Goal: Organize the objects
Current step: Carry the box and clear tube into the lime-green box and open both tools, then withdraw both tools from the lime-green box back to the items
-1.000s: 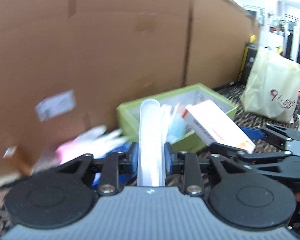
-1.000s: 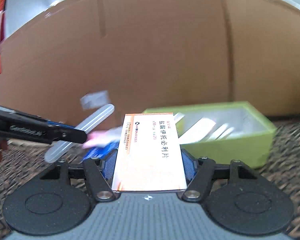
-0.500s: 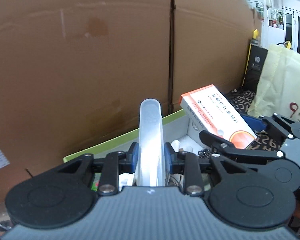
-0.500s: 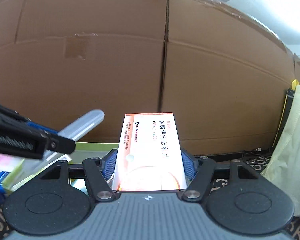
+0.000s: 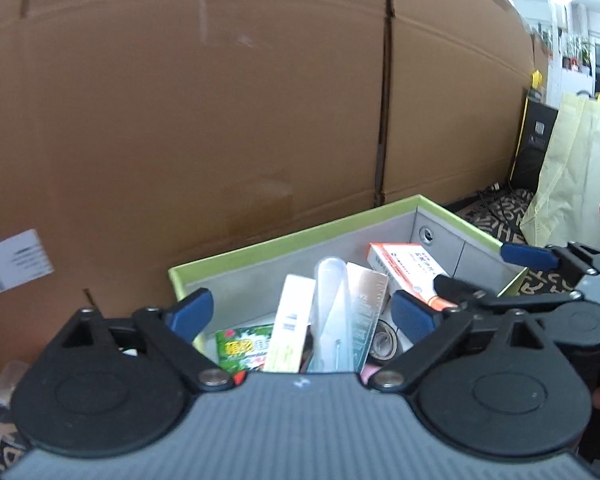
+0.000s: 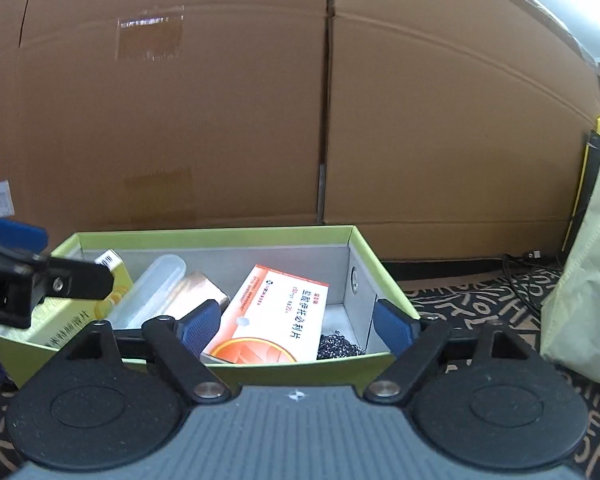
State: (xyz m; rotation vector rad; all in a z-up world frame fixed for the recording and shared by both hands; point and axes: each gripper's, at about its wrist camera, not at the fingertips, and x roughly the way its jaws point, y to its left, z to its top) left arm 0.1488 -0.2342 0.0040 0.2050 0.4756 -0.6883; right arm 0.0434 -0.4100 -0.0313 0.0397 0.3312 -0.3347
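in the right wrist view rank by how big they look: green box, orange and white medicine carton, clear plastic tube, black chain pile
1. green open-top box
2. orange and white medicine carton
3. clear plastic tube, partly hidden, so its rank is unsure
4. black chain pile

One green box (image 6: 228,236) holds one clear tube (image 6: 152,292) and perhaps four cartons (image 6: 276,316).

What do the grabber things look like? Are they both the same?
Yes, they match. The left gripper and right gripper each have black linked arms on two round black discs, blue ribbed pads at the fingertips, silver pivot pins, and a grey ridged body with a small white mark.
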